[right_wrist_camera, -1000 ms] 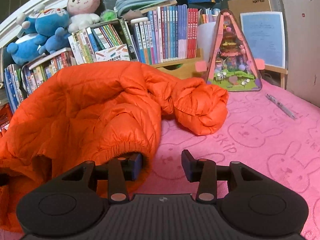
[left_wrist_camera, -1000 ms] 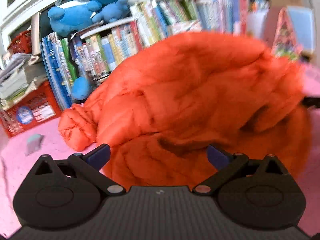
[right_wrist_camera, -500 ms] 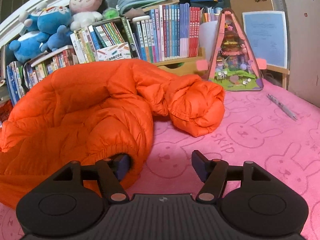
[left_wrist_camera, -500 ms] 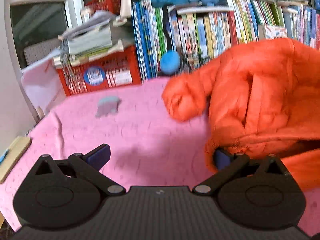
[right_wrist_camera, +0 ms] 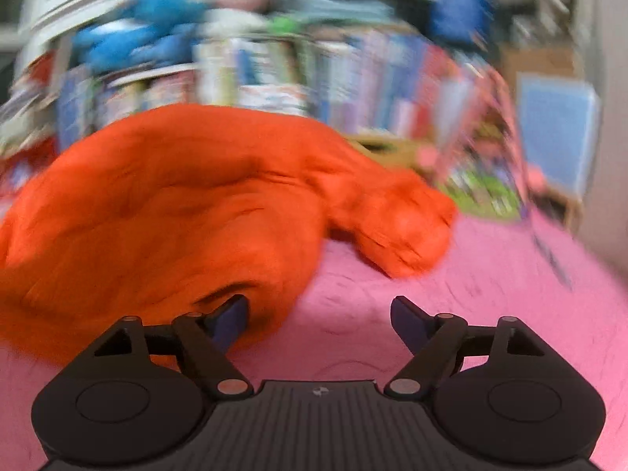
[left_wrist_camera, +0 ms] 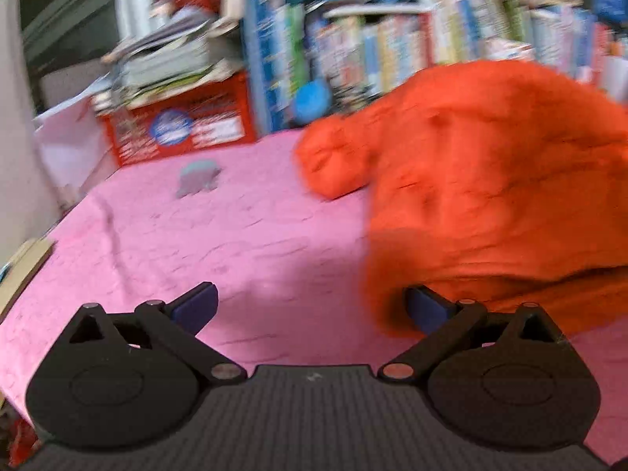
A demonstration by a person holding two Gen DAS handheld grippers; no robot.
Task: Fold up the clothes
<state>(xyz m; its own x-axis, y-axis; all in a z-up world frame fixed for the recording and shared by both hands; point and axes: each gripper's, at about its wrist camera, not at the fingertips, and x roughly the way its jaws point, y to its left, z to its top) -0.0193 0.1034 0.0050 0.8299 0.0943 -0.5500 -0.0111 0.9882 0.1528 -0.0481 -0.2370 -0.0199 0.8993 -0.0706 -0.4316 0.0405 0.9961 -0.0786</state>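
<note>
An orange puffer jacket (left_wrist_camera: 482,180) lies bunched on the pink cloth (left_wrist_camera: 243,251), filling the right half of the left wrist view. My left gripper (left_wrist_camera: 310,304) is open at the jacket's left lower edge; its right fingertip (left_wrist_camera: 426,308) touches the hem and nothing sits between the jaws. In the right wrist view the same jacket (right_wrist_camera: 176,204) spreads across the left and middle, one sleeve end (right_wrist_camera: 408,227) reaching right. My right gripper (right_wrist_camera: 320,314) is open too, its left fingertip (right_wrist_camera: 231,318) against the jacket's lower right edge. Both views are motion-blurred.
A bookshelf (left_wrist_camera: 392,51) with blue plush toys runs along the back. A red crate (left_wrist_camera: 180,125) under stacked papers stands at the left, a small grey object (left_wrist_camera: 198,180) lies on the cloth, and a triangular toy house (right_wrist_camera: 482,172) with a pen (right_wrist_camera: 553,259) sits at the right.
My left gripper swung left off the jacket to its left edge. My right gripper opened wider and shifted, staying at the jacket's right hem. The jacket has flattened somewhat.
</note>
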